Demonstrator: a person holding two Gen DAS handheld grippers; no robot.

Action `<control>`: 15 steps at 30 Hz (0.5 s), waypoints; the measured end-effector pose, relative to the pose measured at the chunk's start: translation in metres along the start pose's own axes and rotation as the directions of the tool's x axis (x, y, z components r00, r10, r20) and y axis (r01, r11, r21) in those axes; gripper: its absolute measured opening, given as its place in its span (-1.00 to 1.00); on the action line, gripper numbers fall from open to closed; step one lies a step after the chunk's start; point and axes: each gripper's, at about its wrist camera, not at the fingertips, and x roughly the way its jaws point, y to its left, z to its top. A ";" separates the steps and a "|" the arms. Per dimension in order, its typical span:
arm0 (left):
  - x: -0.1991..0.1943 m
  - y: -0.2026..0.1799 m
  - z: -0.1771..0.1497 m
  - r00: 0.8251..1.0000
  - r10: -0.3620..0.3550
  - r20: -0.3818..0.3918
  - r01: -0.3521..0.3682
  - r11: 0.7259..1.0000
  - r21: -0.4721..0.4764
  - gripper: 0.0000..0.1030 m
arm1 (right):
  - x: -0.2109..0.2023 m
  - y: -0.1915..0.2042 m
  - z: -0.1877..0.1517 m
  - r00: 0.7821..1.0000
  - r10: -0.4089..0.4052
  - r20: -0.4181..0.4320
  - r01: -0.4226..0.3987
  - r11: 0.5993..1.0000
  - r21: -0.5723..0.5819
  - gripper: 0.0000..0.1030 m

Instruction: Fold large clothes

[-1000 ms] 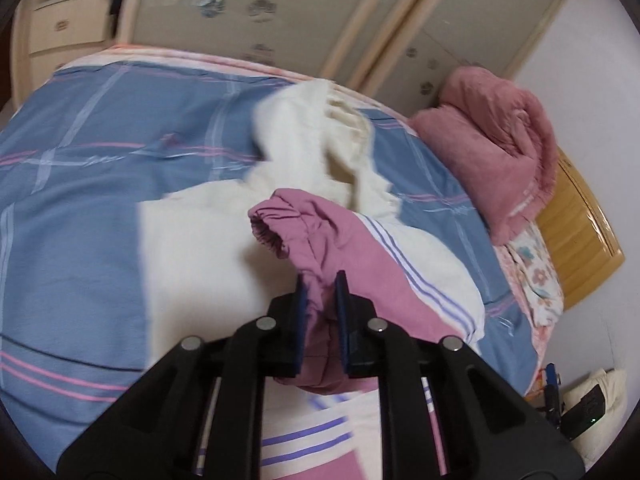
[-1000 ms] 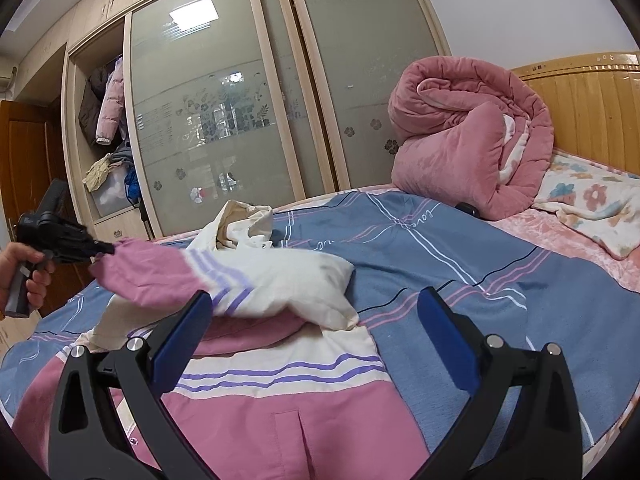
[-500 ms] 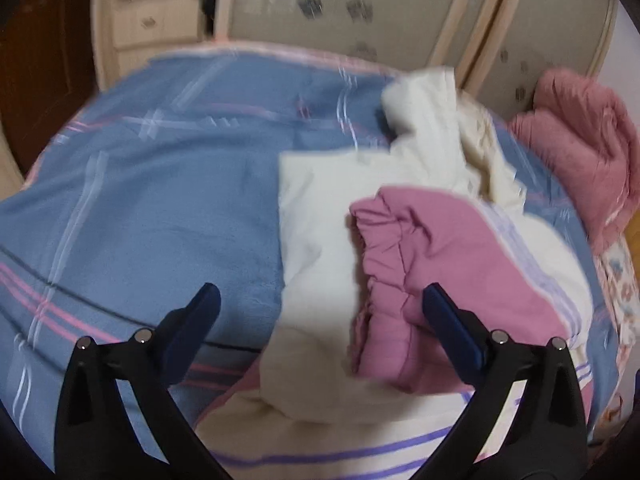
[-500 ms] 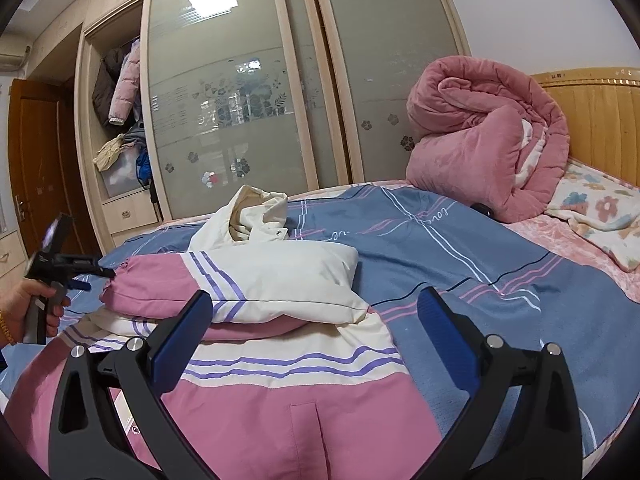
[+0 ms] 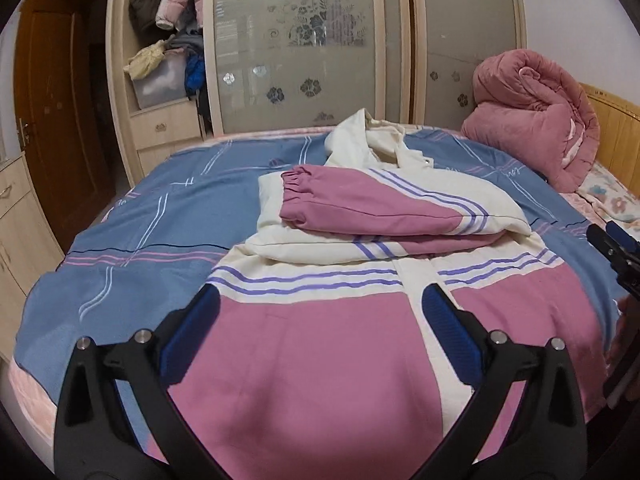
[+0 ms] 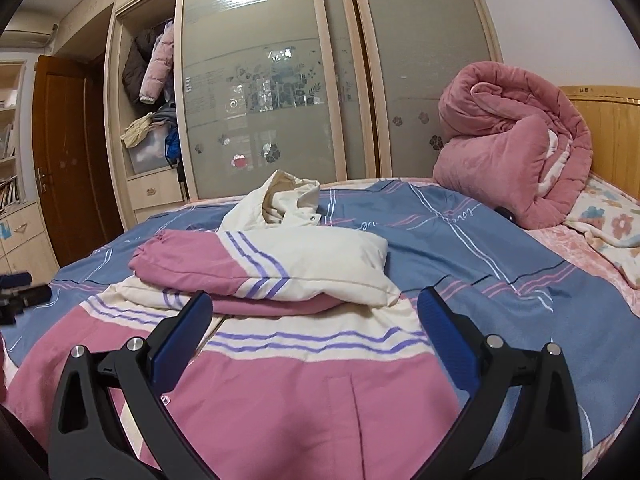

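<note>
The pink and cream jacket (image 5: 320,344) lies flat across the blue bedspread (image 5: 160,232), filling the middle and bottom of both views. Its long axis runs from the bottom edge of the frame up toward the wardrobe (image 5: 304,40), hem nearest the cameras, cream hood (image 5: 372,140) bunched at the far end. Both sleeves are folded across the chest; the top sleeve (image 5: 360,208) lies crosswise, its gathered pink cuff pointing to the left of the frame.

The left gripper (image 5: 320,312) hangs over the pink lower panel, jaws wide apart, nothing between them. The right gripper (image 6: 316,316) does likewise just below the folded sleeves, jaws spread and empty.

Bare bedspread lies open to the left and to the right of the jacket. A rolled pink quilt (image 6: 508,148) sits at upper right against the headboard (image 6: 612,136), well apart from the jacket. The hem is hidden behind the gripper bodies and cut off at the bottom edge. The lower sleeve shows only as a strip under the top one.
</note>
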 end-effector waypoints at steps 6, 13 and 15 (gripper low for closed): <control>0.019 -0.008 -0.011 1.000 0.021 -0.023 -0.022 1.000 -0.022 0.96 | -0.004 0.015 -0.011 1.000 -0.013 -0.019 0.012 0.999 -0.051 0.97; 0.021 -0.020 -0.017 1.000 -0.005 -0.020 0.005 1.000 -0.002 0.96 | 0.004 0.020 -0.018 0.999 -0.035 -0.034 0.033 0.998 -0.057 0.97; 0.019 -0.021 -0.017 1.000 0.004 -0.008 -0.004 1.000 0.007 0.96 | 0.005 0.021 -0.018 0.999 -0.039 -0.037 0.037 0.997 -0.066 0.97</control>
